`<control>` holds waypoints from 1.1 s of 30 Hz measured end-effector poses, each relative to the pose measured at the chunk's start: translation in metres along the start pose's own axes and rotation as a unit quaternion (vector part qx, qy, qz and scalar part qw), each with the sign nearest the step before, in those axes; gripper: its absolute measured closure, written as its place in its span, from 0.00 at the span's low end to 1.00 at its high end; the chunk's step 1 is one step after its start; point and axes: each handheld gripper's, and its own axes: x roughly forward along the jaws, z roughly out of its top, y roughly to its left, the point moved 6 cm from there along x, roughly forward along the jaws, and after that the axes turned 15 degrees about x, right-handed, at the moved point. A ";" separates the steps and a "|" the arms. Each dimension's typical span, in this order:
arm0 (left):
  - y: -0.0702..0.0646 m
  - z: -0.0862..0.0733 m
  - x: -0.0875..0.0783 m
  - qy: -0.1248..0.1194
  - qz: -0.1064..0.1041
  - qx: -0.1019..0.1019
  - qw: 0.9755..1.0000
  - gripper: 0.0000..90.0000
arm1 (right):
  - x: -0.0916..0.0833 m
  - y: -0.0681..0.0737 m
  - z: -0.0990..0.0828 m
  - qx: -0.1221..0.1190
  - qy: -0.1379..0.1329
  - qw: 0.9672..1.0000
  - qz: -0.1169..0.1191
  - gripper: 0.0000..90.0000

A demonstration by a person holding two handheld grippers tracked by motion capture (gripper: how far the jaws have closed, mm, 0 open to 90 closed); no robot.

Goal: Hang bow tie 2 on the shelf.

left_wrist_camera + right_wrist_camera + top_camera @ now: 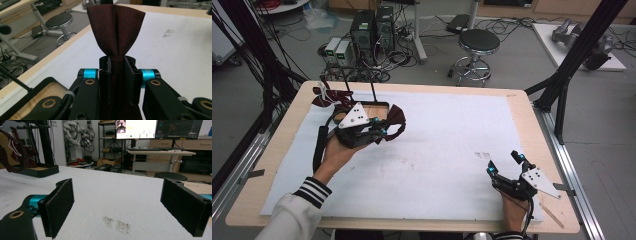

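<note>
Near the table's right front corner the right gripper (pixel 504 164) rests with jaws spread wide and nothing between them; at the left, farther in, the left gripper (pixel 379 131) is clamped on a dark red strip of cloth (pixel 115 27), whose lower length is hidden behind the jaws; beyond it a black-rimmed wooden stand (pixel 381 105) carries more red cloth (pixel 328 96), partly covered by the gripper; no writing can be made out.
</note>
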 end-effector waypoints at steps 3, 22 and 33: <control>0.005 0.000 -0.002 -0.005 0.006 -0.008 1.000 0.85 | 0.000 0.000 0.000 0.000 0.000 1.000 0.000 0.12; 0.052 -0.001 -0.022 -0.023 0.091 -0.050 0.994 0.85 | 0.000 0.000 0.000 -0.001 0.000 1.000 0.000 0.12; 0.074 -0.002 -0.021 -0.029 0.131 -0.073 0.988 0.85 | 0.000 0.000 0.000 0.000 0.000 1.000 0.000 0.12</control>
